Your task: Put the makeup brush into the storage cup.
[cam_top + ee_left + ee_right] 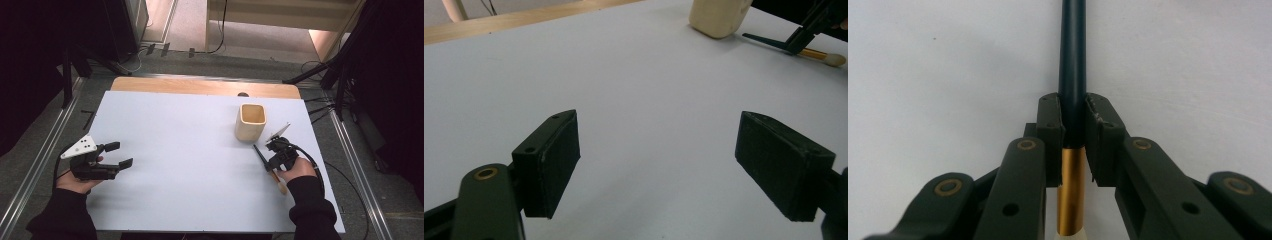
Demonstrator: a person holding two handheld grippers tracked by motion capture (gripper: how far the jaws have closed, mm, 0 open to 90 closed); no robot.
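The makeup brush (268, 166) lies flat on the desk (185, 165) near the right edge, just in front of the wooden cup (250, 121), its dark handle tip pointing toward the cup and its pale bristle end toward the near edge.

Risks from this position:
- Pivoting. The right gripper (1074, 127) pinches the brush at the junction of dark handle and gold ferrule, behind the handle's middle. On lifting, the long handle may swing down or rotate between the fingers.
- Slipping. The handle is thin, round and smooth, so a light pinch could let it slide out.
- Cup collision. The cup stands close to the handle tip and looks light; a low or tilted carry could strike its wall and tip or push it.

Fingers:
- Right gripper: fingers (1050, 125) pressed in on both sides of the brush, gripping it. The brush appears to rest on the desk surface.
- Left gripper (116, 154): fingers (549, 162) spread wide, holding nothing, hovering near the left edge of the desk, well apart from brush and cup.
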